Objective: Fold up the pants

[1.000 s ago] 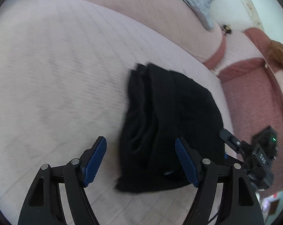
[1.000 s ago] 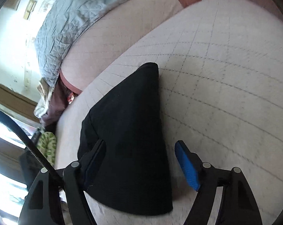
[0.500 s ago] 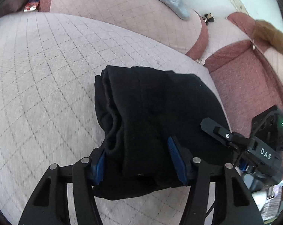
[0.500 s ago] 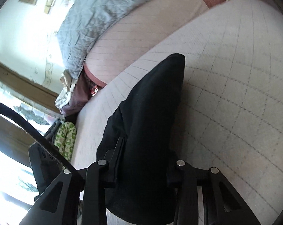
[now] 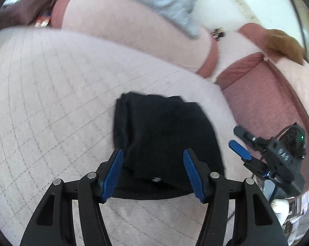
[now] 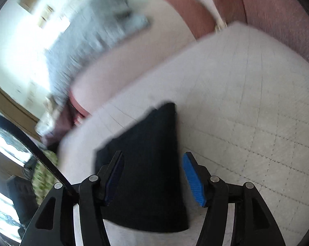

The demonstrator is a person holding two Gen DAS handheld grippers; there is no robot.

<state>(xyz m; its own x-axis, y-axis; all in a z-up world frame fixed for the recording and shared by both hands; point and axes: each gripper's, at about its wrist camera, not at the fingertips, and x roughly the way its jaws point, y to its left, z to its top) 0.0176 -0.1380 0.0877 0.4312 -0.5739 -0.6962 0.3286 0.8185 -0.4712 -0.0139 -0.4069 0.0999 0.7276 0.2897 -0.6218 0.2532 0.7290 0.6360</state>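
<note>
While the folded black pants (image 5: 164,141) lie on the quilted cushion (image 5: 52,94), we read no writing anywhere. Our left gripper (image 5: 154,170) stands released above them; our right gripper (image 6: 154,176) is opening, pads clear of the cloth.

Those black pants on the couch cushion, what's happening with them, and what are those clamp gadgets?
A person is folding pants using a handheld two-finger gripper in each hand. The black pants lie in a compact folded bundle on the quilted pink cushion. The left gripper is open, its blue pads either side of the bundle's near edge. The right gripper is opening over the other side, not pinching the cloth. The folding looks about finished.
</note>
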